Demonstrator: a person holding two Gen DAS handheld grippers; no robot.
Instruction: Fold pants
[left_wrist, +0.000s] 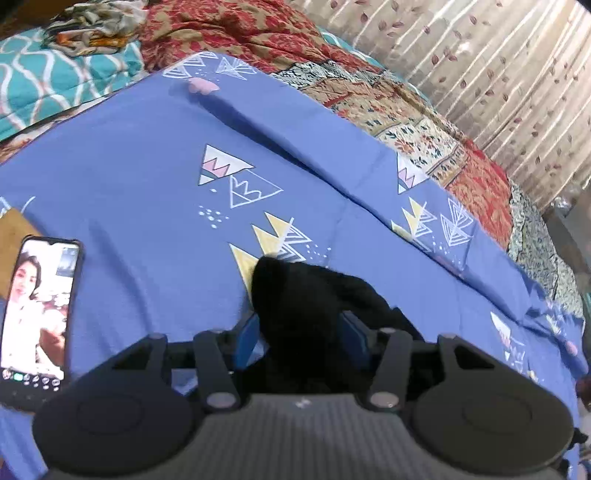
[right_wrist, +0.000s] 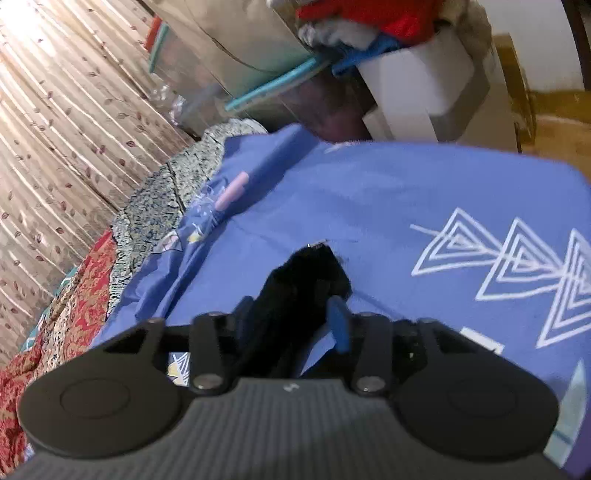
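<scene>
Left wrist view: the left gripper (left_wrist: 301, 332) stands part open, a bunched fold of black pants (left_wrist: 295, 295) between its blue pads (left_wrist: 246, 338); whether the pads press the cloth I cannot tell.
Right wrist view: the right gripper (right_wrist: 295, 317) is likewise part open, with a narrow edge of the pants (right_wrist: 306, 273) between its fingers; grip unclear.
Where the pants are: raised above the blue bedsheet (left_wrist: 129, 184), hanging from both tools.
Handling: soft, limp and light, I judge; likely to sag and slip from loose jaws.
Hold: best at corners or hems, well inside the pads.
Nearby: a phone (left_wrist: 37, 317) lies on the sheet.
</scene>
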